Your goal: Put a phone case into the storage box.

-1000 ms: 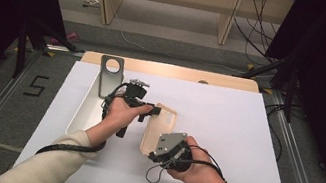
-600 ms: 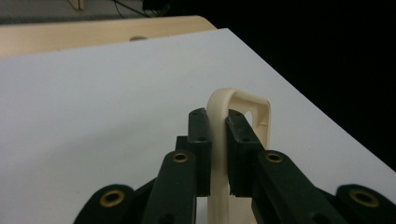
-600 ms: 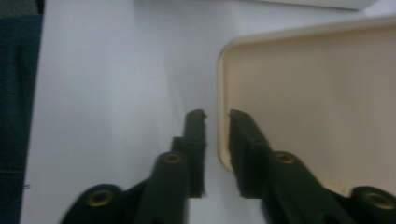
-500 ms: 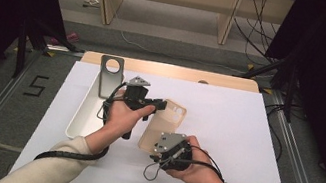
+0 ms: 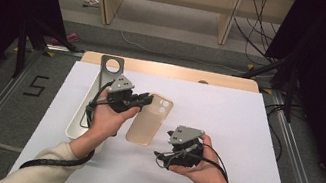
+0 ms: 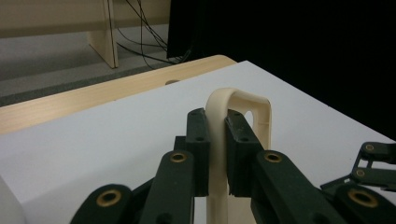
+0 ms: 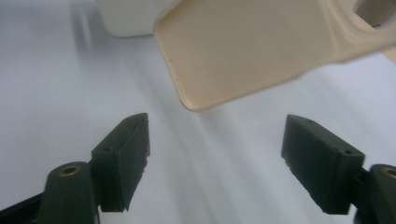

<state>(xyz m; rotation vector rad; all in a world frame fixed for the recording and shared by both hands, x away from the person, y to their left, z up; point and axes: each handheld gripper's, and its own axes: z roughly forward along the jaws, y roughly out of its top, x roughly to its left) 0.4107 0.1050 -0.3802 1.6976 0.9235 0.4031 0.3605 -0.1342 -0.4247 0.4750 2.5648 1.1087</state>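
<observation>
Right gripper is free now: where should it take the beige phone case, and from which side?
Grip the plain bottom edge of the beige phone case, coming from the near side. That end hangs free in front of the open right gripper; the left gripper is pinching the rim near the camera cutout.

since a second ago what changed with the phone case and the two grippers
The right gripper has just opened and let go of the phone case, backing off toward the person. The left gripper alone now pinches its edge and has lifted it. The white tray stayed put.
</observation>
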